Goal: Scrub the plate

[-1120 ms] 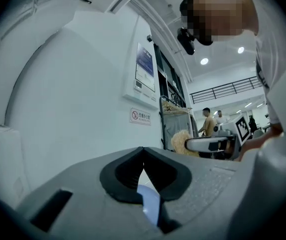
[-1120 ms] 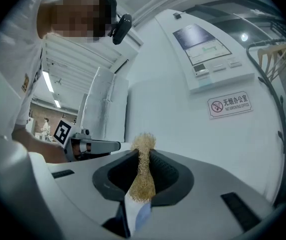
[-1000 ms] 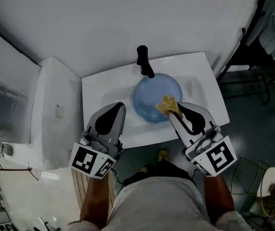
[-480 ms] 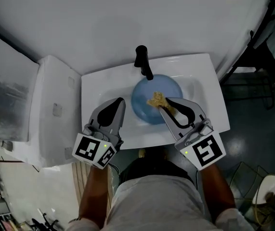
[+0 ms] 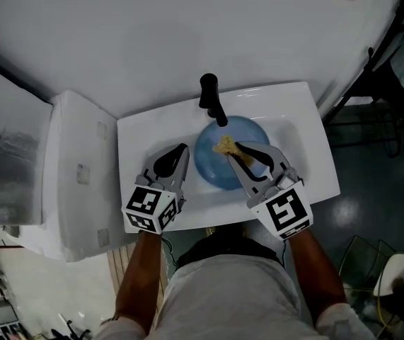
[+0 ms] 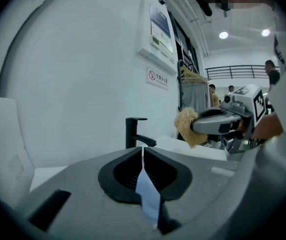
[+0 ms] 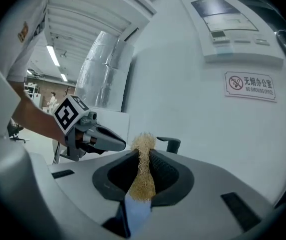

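A pale-blue plate lies flat in the basin of a white sink, directly under a black faucet, with nothing pinning it down. That looks like the main hazard: a hard stroke could send the loose plate skating across the slick basin or riding up its wall. The left hand-held gripper hangs just beside the plate's left edge with its 2 jaws closed on nothing, so it is not bracing the plate. The tan, fibrous scrubber is pinched between the jaws of the right hand-held gripper and sits over the plate's far half, close to the spout. Whether it touches the surface cannot be told from above. Only a narrow band of the wad is clamped, so sideways drag might pull it out, and then bare jaw tips would scrape the plate. A long stroke away from the person could also knock the gripper against the faucet. The plate itself appears round, shallow and smooth, evenly blue with a soft sheen. No residue is discernible, and its right side is hidden under the right hand-held gripper.
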A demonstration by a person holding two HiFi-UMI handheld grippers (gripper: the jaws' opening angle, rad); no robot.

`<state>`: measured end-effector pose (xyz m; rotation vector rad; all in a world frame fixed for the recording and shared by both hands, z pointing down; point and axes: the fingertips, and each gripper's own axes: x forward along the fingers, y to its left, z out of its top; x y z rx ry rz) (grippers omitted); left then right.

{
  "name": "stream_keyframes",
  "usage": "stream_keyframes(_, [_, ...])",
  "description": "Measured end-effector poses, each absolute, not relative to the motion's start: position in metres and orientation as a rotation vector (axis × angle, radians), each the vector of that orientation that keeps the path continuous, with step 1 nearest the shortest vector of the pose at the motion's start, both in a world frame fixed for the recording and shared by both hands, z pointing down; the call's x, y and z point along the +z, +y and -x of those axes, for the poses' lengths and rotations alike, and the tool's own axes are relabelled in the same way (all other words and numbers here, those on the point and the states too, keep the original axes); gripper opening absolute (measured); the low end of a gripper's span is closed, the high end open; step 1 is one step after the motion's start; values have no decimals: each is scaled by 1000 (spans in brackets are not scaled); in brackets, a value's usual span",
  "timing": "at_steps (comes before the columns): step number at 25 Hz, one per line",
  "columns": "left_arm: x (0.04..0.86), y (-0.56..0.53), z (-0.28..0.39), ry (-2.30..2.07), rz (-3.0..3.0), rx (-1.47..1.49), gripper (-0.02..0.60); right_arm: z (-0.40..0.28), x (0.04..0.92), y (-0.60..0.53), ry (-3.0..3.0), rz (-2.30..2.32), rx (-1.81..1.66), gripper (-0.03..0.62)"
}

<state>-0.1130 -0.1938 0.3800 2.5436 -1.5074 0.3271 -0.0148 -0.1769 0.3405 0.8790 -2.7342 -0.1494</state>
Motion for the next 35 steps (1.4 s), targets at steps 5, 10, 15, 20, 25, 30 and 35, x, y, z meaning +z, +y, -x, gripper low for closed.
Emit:
stream_keyframes(5, [414,-205,117,-1451,-2490,425,20,32,364,-185,-2672,-847,-157,62])
stream_keyframes(10, [441,-214,122,-1391,-2439,478,76,46,385,-196,-2611,-829,-168,63])
stream_keyframes(15, [468,-221,123,-1317,-2387,536,134,57,407,-210,-2542,-836,-172,63])
stream_keyframes(20, [498,-229,120,-1257,-2344,645,165,64,431,-222,-2474,-831,-176,63])
stream_keyframes(25, [528,-235,119,-1217,-2290,741,175,70,454,-237,-2425,-833,-152,63])
stream_keyframes(30, [550,-238,118,-1190,-2245,802,176,73,472,-245,-2399,-829,-124,63])
stream_keyframes(35, [561,-237,116,-1162,-2224,844,159,79,487,-249,-2382,-807,-110,63])
